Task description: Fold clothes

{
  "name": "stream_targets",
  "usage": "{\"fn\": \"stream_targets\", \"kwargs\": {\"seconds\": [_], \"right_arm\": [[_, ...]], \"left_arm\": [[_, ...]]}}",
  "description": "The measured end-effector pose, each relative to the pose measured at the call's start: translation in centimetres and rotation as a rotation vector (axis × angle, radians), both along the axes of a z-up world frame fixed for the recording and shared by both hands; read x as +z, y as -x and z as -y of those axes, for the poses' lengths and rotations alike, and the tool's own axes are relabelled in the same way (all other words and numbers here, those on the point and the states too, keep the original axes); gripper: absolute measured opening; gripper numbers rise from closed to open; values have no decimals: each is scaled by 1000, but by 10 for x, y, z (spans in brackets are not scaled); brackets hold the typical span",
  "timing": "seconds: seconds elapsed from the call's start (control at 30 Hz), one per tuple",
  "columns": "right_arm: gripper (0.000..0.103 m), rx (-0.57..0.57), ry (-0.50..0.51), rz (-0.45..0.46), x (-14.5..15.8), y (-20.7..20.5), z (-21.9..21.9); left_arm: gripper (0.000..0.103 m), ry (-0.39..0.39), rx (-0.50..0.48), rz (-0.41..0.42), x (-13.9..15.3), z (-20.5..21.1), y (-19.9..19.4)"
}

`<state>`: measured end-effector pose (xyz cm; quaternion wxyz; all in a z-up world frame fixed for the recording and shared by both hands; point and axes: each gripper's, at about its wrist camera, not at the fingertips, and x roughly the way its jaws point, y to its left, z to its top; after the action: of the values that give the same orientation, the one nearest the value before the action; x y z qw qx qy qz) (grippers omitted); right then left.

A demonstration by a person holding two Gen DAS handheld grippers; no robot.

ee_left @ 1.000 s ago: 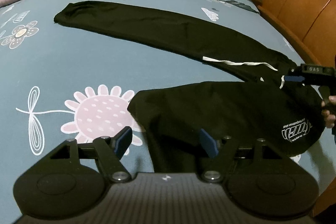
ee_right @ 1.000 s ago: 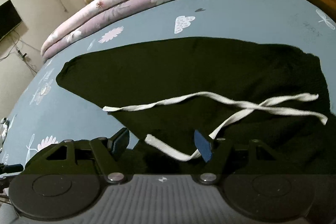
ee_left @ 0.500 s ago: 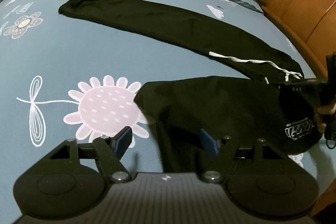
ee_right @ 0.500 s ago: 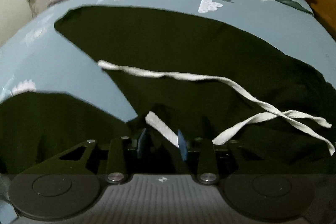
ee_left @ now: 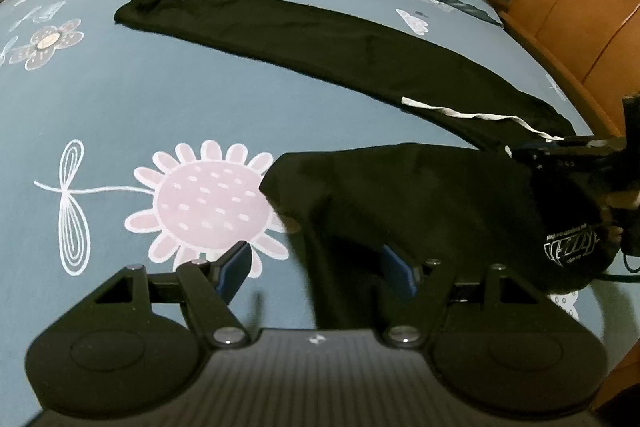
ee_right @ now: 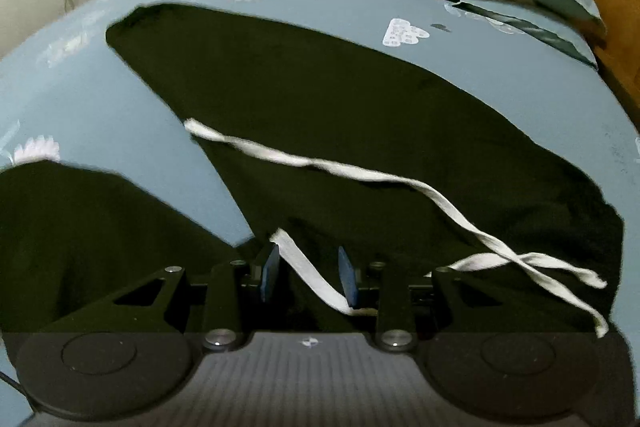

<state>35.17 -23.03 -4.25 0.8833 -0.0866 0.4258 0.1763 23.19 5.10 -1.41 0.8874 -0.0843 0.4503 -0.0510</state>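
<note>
Across the bed (ee_left: 168,99), black trousers (ee_left: 320,43) are lying with one leg running long toward the far left and the other doubled back near the left gripper (ee_left: 316,269), which is gaping wide over its edge. At the waist, the right gripper (ee_right: 308,279) is closing partway around cloth and cord (ee_right: 308,275); whether it is pinching them, I cannot tell.

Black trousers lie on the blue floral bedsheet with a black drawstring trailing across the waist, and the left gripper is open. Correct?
Not quite: the drawstring is white, not black, as the right wrist view shows. The rest holds: black trousers lie on the bedsheet and the left gripper is open.
</note>
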Motion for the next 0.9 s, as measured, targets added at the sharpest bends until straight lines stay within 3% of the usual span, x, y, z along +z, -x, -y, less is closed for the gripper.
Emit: {"fn": "stream_targets", "kwargs": {"seconds": [0.07, 0.23, 0.5, 0.53, 0.7, 0.8, 0.9], "right_arm": [[35, 24, 20, -3, -4, -1, -4], [5, 78, 57, -9, -10, -3, -12], [5, 53, -14, 109, 27, -26, -24], [6, 49, -15, 134, 31, -32, -28], [29, 53, -22, 160, 40, -46, -39], [45, 39, -36, 134, 41, -38, -32], [52, 27, -72, 78, 39, -24, -19]], "left_arm": [[72, -2, 1, -5, -2, 0, -2], [72, 0, -4, 1, -1, 2, -2], [72, -6, 19, 10, 2, -3, -2], [72, -7, 20, 12, 3, -4, -2], [72, -17, 23, 19, 6, -7, 1], [72, -17, 32, 11, 5, -9, 0], [72, -15, 30, -5, 1, -8, -2]]}}
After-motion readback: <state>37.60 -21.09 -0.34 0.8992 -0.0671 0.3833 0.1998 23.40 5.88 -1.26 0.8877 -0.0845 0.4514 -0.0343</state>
